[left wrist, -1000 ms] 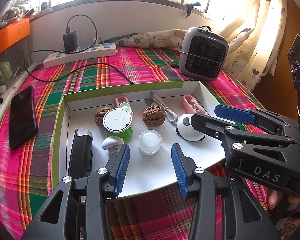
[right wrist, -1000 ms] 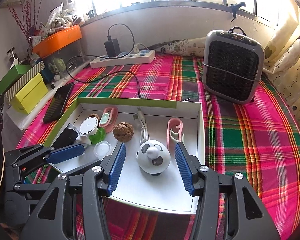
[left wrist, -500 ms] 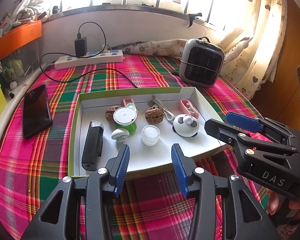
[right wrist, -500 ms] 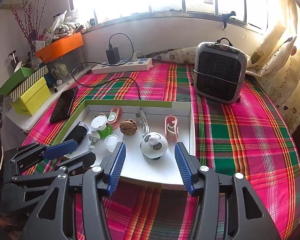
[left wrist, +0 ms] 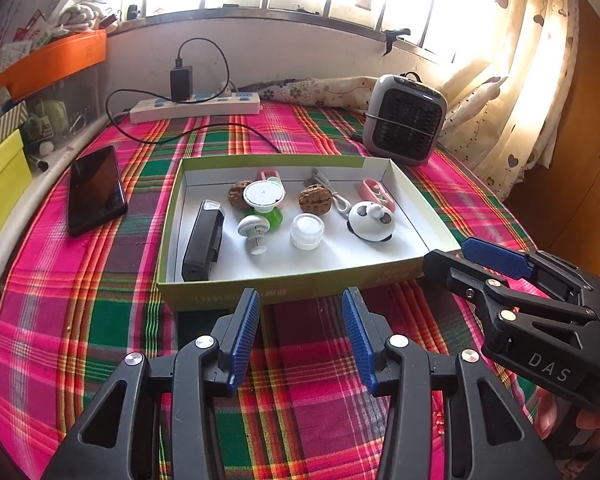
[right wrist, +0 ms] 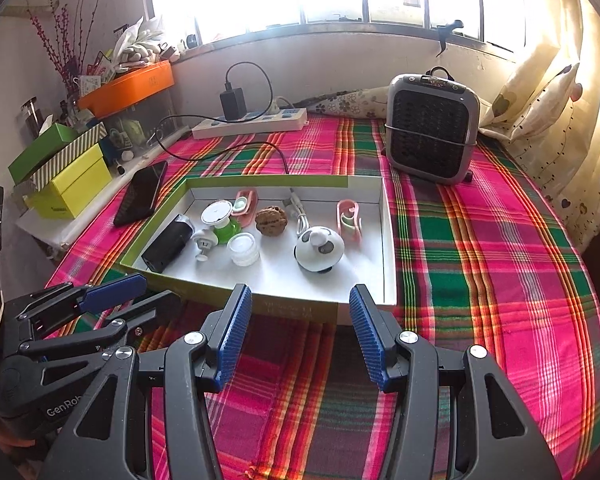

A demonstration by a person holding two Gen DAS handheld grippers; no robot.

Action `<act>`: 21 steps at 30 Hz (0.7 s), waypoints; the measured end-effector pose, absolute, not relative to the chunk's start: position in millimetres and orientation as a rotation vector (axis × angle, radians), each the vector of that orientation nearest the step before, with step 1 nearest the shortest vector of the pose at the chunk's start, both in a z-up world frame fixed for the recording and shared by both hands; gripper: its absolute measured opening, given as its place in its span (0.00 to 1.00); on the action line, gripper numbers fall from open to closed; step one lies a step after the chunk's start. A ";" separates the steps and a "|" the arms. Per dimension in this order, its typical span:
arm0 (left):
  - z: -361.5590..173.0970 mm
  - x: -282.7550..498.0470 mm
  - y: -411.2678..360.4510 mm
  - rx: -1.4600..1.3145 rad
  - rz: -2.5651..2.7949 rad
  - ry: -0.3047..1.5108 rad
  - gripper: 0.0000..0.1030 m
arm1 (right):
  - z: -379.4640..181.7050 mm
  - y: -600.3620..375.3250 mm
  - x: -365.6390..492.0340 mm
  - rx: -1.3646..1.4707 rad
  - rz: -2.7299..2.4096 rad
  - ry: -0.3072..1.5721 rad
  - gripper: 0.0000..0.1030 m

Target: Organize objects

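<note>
A shallow box [left wrist: 300, 292] with green outer walls and a white inside sat on the plaid cloth [left wrist: 100, 300], and the small things lay within it. Along its left wall was a black oblong device [left wrist: 203, 240]; beside that a white mushroom-shaped knob [left wrist: 253, 229] and a green bottle with a white cap [left wrist: 265, 200]. A small clear jar [left wrist: 307, 231] stood near the middle, a walnut [left wrist: 315, 199] behind it, and a second, half hidden, looked like another walnut. To the right were a panda-faced round gadget [left wrist: 370, 222], a white cable [left wrist: 334, 196] and a pink clip [left wrist: 376, 194]. The left gripper [left wrist: 300, 320] hung just short of the box's near wall, fingers parted and empty. The right gripper [right wrist: 300, 328] did likewise, holding nothing. Beyond lay a black phone [left wrist: 94, 190], a power strip [left wrist: 196, 106] and a grey heater [left wrist: 404, 118].
</note>
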State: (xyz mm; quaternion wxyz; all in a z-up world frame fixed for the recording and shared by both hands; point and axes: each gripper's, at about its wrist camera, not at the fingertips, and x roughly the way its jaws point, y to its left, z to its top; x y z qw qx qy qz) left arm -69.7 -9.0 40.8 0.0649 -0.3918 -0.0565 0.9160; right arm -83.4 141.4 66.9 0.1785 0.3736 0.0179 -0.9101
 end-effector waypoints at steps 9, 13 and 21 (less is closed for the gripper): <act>19.5 -57.0 -6.9 -1.282 2.744 -0.186 0.41 | 45.7 141.6 -67.7 1.141 -2.561 0.076 0.50; 10.7 -53.1 -5.8 -1.325 2.748 -0.188 0.41 | 36.2 143.0 -62.9 1.177 -2.552 0.082 0.50; 9.9 -48.4 -1.4 -1.337 2.803 -0.171 0.41 | 25.9 145.4 -56.3 1.216 -2.551 0.099 0.50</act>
